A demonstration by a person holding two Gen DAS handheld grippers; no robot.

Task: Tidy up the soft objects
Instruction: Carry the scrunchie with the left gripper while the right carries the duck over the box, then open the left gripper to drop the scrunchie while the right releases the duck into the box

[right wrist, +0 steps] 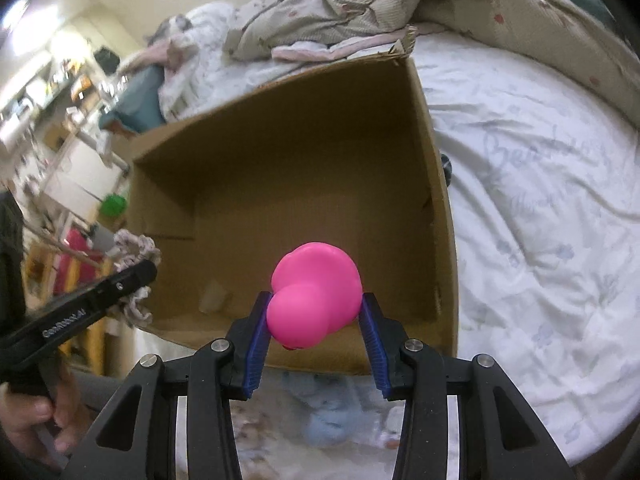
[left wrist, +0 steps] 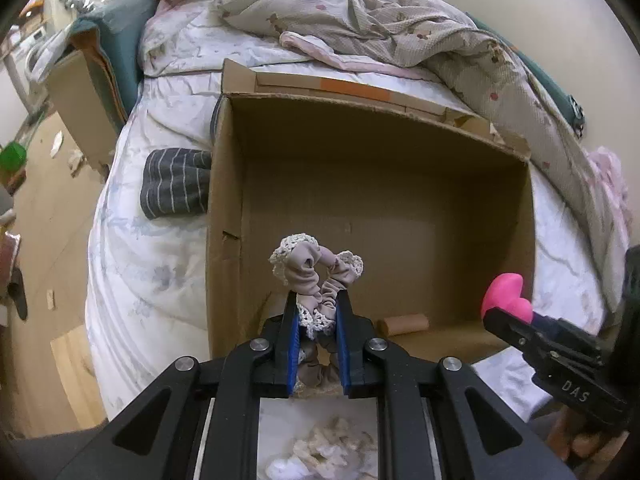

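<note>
An open cardboard box (left wrist: 376,120) stands on the bed; it also shows in the right wrist view (right wrist: 436,184). My left gripper (left wrist: 317,300) is shut on a beige scrunchie with lace trim (left wrist: 310,270), held over the box's near edge; the scrunchie also shows in the right wrist view (right wrist: 136,248). My right gripper (right wrist: 316,300) is shut on a pink soft toy (right wrist: 316,296), held above the box's near side. The pink toy (left wrist: 506,294) and the right gripper (left wrist: 516,320) show at the right of the left wrist view.
A cardboard tube (left wrist: 404,325) lies on the box floor. A grey striped cloth (left wrist: 176,184) lies left of the box. A crumpled quilt (left wrist: 400,28) is heaped behind it. White bedsheet (right wrist: 540,240) lies to the right. More soft items (right wrist: 328,424) lie below the grippers.
</note>
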